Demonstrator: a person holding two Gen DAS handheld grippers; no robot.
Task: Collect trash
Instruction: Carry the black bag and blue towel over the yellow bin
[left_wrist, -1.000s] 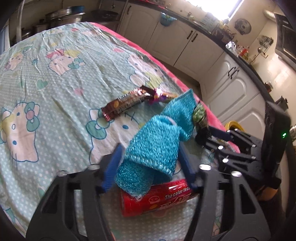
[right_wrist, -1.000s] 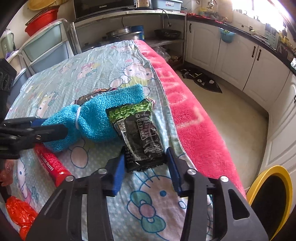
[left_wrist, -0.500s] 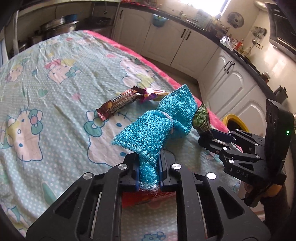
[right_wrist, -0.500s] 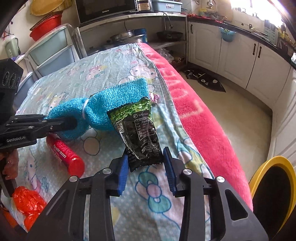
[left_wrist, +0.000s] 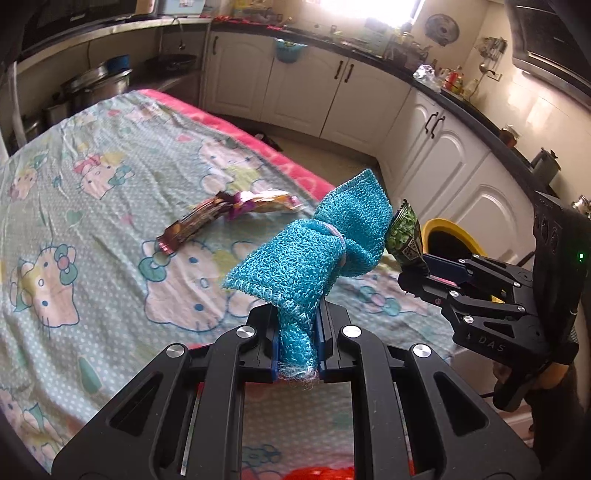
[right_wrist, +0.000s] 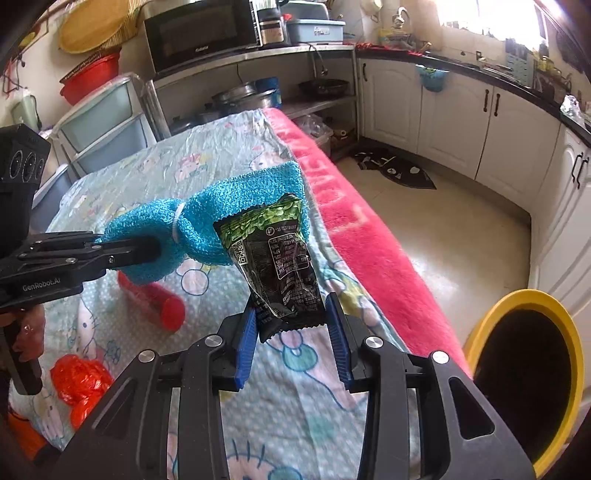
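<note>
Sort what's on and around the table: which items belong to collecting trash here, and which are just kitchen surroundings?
Part of the job:
- green-black snack packet, gripped by the right gripper
- blue knitted cloth, clamped in the left gripper
- brown wrapper and purple wrapper
- red tube
- red plastic bag
- yellow-rimmed bin

Just surroundings:
- microwave
- white cabinets
- black floor mat

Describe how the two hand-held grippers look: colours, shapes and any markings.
Both are black skeletal frames with cut-out slots, silver bolts and blue ribbed pads. The left hand-held gripper bears white "GenRobot.AI" lettering on its side; the right hand-held gripper shows "DAS" and a boxy black module with a green light.
</note>
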